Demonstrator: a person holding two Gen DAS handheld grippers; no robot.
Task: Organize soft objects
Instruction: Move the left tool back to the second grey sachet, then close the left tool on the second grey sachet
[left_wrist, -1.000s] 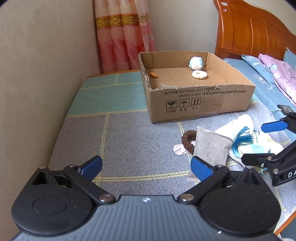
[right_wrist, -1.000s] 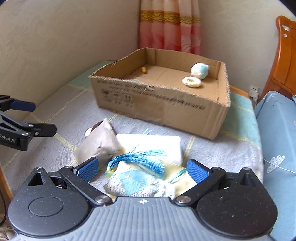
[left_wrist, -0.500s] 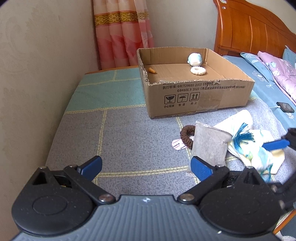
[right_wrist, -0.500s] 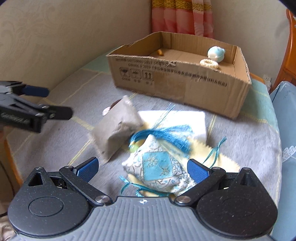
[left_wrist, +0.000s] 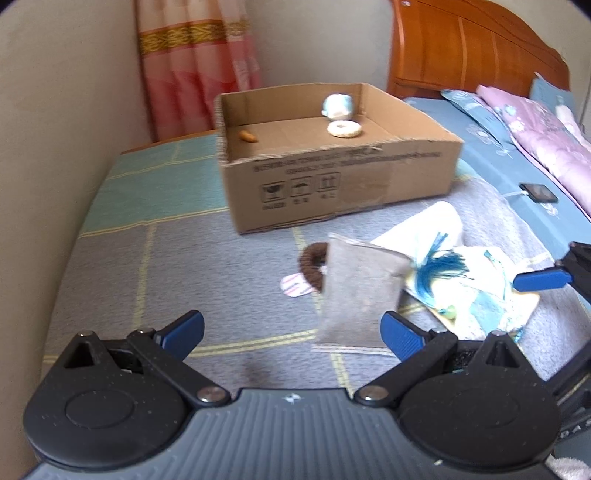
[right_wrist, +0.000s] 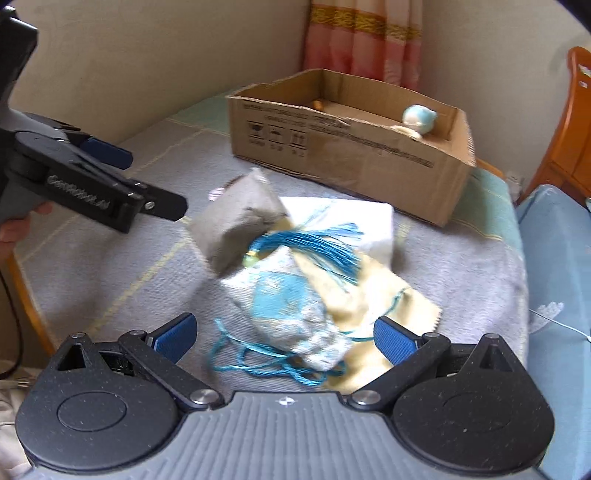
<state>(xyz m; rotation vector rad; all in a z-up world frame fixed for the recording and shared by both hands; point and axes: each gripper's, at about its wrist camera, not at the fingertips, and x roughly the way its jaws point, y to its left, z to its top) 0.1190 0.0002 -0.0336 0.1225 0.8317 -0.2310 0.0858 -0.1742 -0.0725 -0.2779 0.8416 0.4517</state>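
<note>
A grey fabric pouch lies on the grey blanket beside a blue embroidered sachet with a blue tassel and loose blue cord. A brown hair scrunchie lies left of the pouch. My left gripper is open and empty, with the pouch just ahead of its right finger; it also shows in the right wrist view. My right gripper is open and empty, with the sachet between its fingers.
An open cardboard box stands at the back, holding a pale blue plush, a white ring and a small orange piece. A white cloth and a yellow cloth lie under the sachet. A wall is left, a wooden headboard right.
My right gripper has pulled back and come down around the sachet. My left gripper has shifted right toward the grey pouch. Both stay open.
</note>
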